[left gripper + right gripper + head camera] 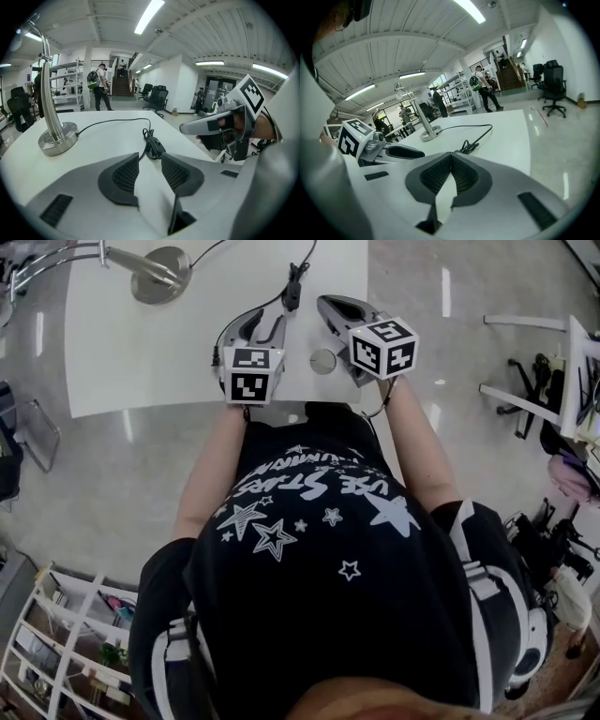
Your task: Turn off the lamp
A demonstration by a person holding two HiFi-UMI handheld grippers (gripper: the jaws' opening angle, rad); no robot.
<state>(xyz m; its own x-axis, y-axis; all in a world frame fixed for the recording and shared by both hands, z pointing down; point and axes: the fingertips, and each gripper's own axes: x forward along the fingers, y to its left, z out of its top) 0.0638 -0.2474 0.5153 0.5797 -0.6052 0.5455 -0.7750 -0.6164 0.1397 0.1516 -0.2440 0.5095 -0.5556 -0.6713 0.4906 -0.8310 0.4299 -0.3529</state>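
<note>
Left tongs (150, 158) we see parted and empty, tips just short of the cord switch (154, 146) on the bench (103, 136); right tongs (451, 154) closed, empty, beside that switch.

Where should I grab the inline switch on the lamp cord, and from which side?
I'd pinch the inline switch across its narrow sides, coming from the near edge of the table with the left gripper, whose open jaws frame it. The slim black body lies flat, pointing away.
</note>
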